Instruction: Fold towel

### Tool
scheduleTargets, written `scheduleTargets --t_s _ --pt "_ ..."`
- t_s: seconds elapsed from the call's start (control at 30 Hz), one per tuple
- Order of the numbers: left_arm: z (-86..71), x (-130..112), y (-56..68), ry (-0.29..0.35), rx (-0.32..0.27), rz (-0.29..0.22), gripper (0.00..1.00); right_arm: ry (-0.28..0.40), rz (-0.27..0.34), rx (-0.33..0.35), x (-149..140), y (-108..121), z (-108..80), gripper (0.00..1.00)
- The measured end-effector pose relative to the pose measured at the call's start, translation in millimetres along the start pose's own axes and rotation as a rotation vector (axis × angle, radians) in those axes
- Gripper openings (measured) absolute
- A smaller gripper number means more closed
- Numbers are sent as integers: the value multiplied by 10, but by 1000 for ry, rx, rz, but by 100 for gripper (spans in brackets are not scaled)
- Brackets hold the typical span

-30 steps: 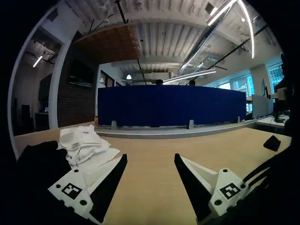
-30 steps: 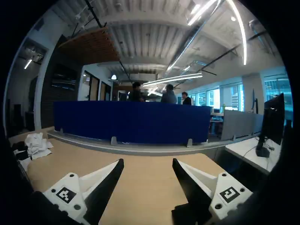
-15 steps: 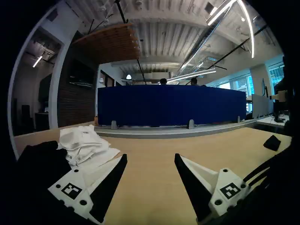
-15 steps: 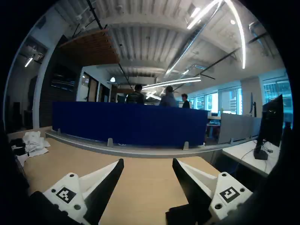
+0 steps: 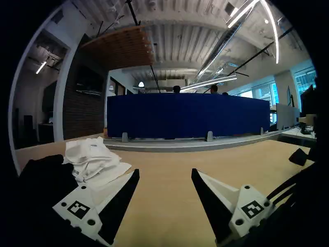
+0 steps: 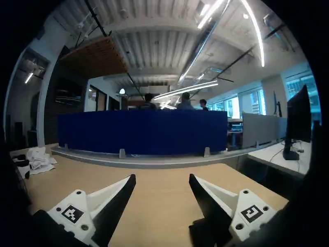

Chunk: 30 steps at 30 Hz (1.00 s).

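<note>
A crumpled white towel [image 5: 93,161] lies on the wooden table [image 5: 172,173], just ahead of my left gripper's left finger. My left gripper [image 5: 165,193] is open over the bare tabletop, holding nothing. In the right gripper view the same towel [image 6: 38,160] looks small at the far left of the table [image 6: 160,181]. My right gripper [image 6: 162,197] is open too, low over the wood, with nothing between its fingers.
A blue partition [image 5: 185,115] on a grey rail runs along the table's far edge. A small black object [image 5: 299,157] lies at the right of the table. A dark mass [image 5: 41,181] sits left of the towel. Another desk with a monitor [image 6: 297,123] stands to the right; people stand behind the partition.
The left gripper has stayed put. The right gripper's view has dropped lower and turned slightly, so the towel sits farther left and the partition looks higher. Both stay open.
</note>
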<state>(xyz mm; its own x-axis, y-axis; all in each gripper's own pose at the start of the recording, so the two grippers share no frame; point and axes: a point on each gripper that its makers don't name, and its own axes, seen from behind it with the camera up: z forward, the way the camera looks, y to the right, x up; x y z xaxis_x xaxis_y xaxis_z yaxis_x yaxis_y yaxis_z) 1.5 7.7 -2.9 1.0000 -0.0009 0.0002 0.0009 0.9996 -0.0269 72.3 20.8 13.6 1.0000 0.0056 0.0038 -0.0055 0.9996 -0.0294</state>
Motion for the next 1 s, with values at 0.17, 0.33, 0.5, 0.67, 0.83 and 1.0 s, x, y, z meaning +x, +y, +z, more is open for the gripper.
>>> scheduleTargets --t_s 0.17,0.33,0.5,0.67,0.83,1.0 --pt "-1 2 -1 0 0 0 94 -8 11 2 -231 13 10 100" --pt "-1 -1 -2 0 0 0 94 -7 37 -6 -413 41 15 100" --pt "-3 -6 -2 0 0 0 94 -4 28 2 -529 15 -11 100" --pt "-7 -6 -1 0 0 0 94 -14 34 -4 -646 21 -35 100" --pt "-10 -3 -3 0 0 0 94 -13 49 -6 -700 33 -40 100" --pt "-13 -3 0 0 0 0 94 -5 64 -5 -681 34 -47 100"
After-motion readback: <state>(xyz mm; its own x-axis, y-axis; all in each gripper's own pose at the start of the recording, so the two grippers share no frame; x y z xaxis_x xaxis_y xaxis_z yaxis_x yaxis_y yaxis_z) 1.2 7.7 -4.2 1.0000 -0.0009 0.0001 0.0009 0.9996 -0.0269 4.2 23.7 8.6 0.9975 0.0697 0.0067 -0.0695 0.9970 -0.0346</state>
